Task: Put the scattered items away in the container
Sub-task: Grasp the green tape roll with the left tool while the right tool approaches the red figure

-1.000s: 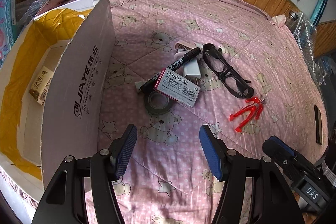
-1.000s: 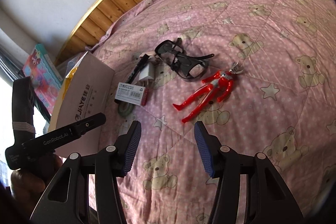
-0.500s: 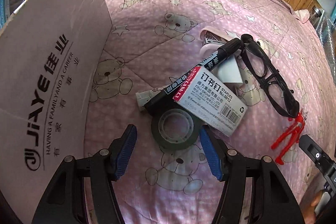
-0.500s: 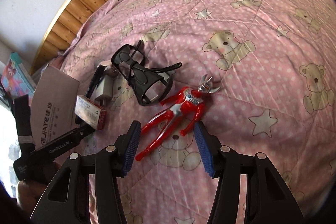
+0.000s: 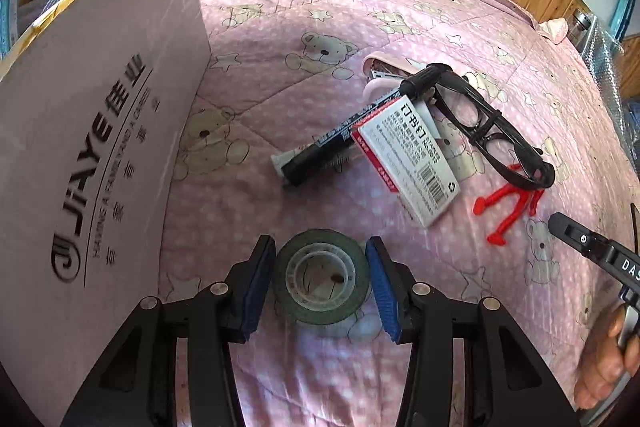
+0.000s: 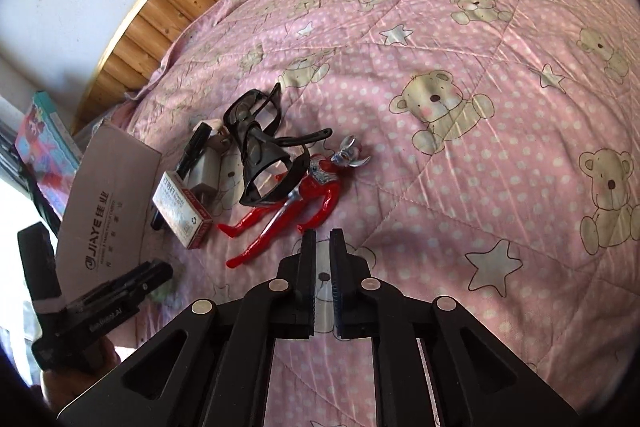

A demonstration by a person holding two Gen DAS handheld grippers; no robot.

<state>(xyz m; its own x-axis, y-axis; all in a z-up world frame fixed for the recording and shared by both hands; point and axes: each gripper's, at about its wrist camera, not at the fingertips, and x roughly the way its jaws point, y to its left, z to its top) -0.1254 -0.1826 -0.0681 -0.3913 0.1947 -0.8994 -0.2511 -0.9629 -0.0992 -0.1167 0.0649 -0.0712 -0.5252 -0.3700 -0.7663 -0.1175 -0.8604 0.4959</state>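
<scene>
While it lies flat on the pink bear-print quilt of the bed [image 5: 320, 39], the dark green roll of tape [image 5: 322, 283] sits between the blue pads of the left gripper [image 5: 321, 285]. The pads are spread to either side of the roll; whether they touch it cannot be told. Just beyond the roll lie a black marker pen [image 5: 360, 123] and a white and red box of staples [image 5: 408, 155], the box overlapping the pen. Black-framed glasses [image 5: 492, 131] rest beside the box, over the upper part of a red plastic action figure [image 6: 296, 203]. Along the left side of the bed, a grey cardboard box flap printed JIAYE [image 5: 100, 147] stands upright. The right gripper [image 6: 323, 255] hovers just short of the figure's legs, its fingers nearly pressed together and holding nothing.
</scene>
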